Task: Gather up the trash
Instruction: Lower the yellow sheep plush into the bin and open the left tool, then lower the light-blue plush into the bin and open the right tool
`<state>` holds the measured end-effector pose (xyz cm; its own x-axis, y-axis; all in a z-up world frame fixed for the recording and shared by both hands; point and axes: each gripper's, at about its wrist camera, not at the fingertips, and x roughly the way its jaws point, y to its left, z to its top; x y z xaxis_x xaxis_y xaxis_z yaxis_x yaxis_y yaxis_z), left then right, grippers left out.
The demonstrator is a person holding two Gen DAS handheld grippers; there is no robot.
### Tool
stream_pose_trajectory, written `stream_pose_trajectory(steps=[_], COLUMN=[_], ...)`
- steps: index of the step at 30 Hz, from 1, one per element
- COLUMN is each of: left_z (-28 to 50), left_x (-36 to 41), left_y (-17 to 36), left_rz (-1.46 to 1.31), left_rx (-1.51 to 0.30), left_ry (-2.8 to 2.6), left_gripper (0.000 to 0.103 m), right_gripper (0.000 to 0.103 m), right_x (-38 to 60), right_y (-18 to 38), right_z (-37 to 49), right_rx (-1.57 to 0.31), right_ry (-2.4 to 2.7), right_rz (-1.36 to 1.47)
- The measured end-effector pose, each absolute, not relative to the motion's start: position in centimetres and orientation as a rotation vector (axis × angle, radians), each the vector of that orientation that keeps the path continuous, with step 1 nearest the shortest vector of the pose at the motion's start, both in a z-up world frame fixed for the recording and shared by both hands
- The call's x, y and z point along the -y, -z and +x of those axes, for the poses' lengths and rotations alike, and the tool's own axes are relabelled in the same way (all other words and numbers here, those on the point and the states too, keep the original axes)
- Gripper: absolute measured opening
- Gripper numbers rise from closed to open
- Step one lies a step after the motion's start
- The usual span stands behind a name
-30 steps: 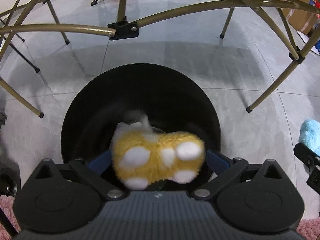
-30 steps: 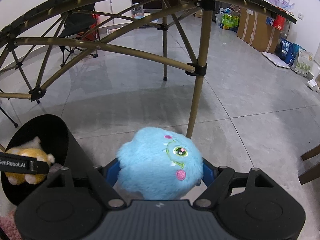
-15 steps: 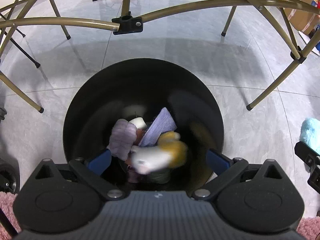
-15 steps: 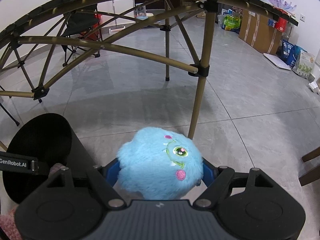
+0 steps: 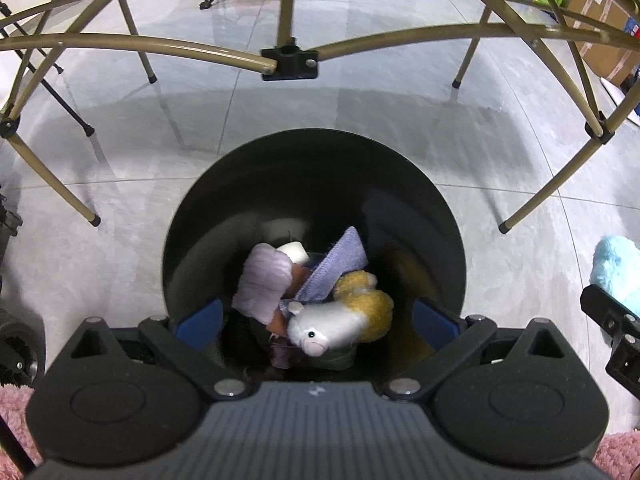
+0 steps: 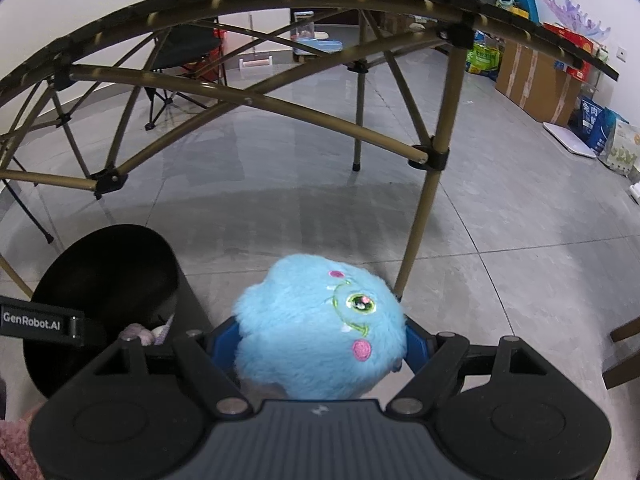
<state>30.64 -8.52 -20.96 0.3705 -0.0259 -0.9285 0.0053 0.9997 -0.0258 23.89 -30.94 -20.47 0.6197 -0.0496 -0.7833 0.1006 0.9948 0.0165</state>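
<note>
A round black bin stands on the floor right under my left gripper, which hangs open over its mouth with nothing between its blue pads. At the bin's bottom lies a yellow and white plush animal on a purple cloth and a pale lilac item. My right gripper is shut on a fluffy blue plush toy with an embroidered eye. The same bin shows at the lower left of the right wrist view, and the blue plush toy at the right edge of the left wrist view.
A folding table frame with gold tubes arches over the bin; one leg stands just beyond the blue toy. Cardboard boxes and bags line the right wall. A folding chair stands at the back. Pink rug at the lower edges.
The yellow and white plush left my left gripper's open jaws and dropped to the bin's bottom. My right gripper kept its hold on the blue toy.
</note>
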Motion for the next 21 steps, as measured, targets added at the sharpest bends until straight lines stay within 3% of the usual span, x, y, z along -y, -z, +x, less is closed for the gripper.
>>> stream_pose_trajectory(steps=[21], left_z=[28.9], left_x=[0.6], left_y=[18.7], left_rz=[-0.113], left_rx=[-1.12], left_ry=[-0.063], left_gripper=[0.103], right_gripper=[0.079], right_x=[23.6], right_y=[18.9], right_z=[24.9], right_rx=[-0.882], right_ry=[-0.026], right_rz=[-0.025])
